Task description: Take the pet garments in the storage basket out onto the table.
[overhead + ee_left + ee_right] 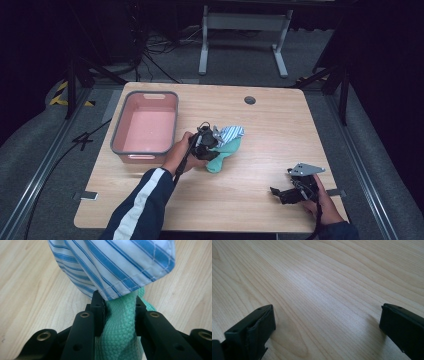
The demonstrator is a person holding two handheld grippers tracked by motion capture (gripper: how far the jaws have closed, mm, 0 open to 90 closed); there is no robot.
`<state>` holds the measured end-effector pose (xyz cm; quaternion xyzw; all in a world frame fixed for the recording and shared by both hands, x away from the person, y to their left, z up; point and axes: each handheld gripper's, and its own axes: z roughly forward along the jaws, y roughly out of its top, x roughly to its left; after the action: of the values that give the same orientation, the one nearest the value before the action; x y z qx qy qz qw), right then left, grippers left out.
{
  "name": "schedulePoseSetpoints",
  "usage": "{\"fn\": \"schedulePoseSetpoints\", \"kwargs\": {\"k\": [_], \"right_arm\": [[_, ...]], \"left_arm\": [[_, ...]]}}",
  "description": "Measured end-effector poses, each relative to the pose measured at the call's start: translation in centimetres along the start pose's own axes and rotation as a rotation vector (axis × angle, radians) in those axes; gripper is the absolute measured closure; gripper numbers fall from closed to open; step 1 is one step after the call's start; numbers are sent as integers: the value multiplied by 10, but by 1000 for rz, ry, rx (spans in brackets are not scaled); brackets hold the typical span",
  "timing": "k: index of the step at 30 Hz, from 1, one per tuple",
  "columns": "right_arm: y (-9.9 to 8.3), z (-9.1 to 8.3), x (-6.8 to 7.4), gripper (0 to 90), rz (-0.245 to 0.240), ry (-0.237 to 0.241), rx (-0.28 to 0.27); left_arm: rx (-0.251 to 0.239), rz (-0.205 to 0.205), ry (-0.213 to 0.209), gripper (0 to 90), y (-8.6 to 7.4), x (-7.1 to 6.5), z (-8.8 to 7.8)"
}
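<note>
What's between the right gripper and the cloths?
Bare table in the high view: nothing between the right gripper and the green cloth with the striped cloth.

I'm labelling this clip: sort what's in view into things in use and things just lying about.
In use:
- left gripper, shut on the green cloth
- striped cloth, bunched with the green one
- pink bin, beside them, likely the destination

Lying about:
- right gripper, open over bare table
- table's grommet hole

A bunched green waffle-knit cloth with a blue-striped white cloth draped over it (both crumpled) sits mid-counter, right of the pink bin.
</note>
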<state>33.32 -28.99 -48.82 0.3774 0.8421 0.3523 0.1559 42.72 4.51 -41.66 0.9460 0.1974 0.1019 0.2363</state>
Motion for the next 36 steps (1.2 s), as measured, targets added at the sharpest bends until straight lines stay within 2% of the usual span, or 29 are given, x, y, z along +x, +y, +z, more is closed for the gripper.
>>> {"fn": "schedulePoseSetpoints", "kwargs": {"k": [8,11,12,17,18,20,23,25,27,29,36], "right_arm": [[0,0,0,5,0,0,0],[0,0,0,6,0,0,0],[0,0,0,6,0,0,0],[0,0,0,6,1,0,0],[0,0,0,6,0,0,0],[0,0,0,6,0,0,0],[0,0,0,6,0,0,2],[0,0,0,6,1,0,0],[0,0,0,6,0,0,1],[0,0,0,6,1,0,0],[0,0,0,6,0,0,2]], "left_arm": [[37,-2,-17,683,-5,-8,19],[52,-12,-26,623,-4,-9,22],[33,-15,-25,611,-4,-11,23],[34,-14,-20,513,2,-12,18],[21,-12,-12,489,2,-12,17],[4,-16,-15,433,3,-12,16],[12,-14,-8,342,4,-12,12],[-2,-19,9,285,4,-13,9],[-22,-24,-2,273,4,-12,4],[-35,-26,9,261,4,-13,-1],[-68,8,14,267,-3,-17,-27]]}}
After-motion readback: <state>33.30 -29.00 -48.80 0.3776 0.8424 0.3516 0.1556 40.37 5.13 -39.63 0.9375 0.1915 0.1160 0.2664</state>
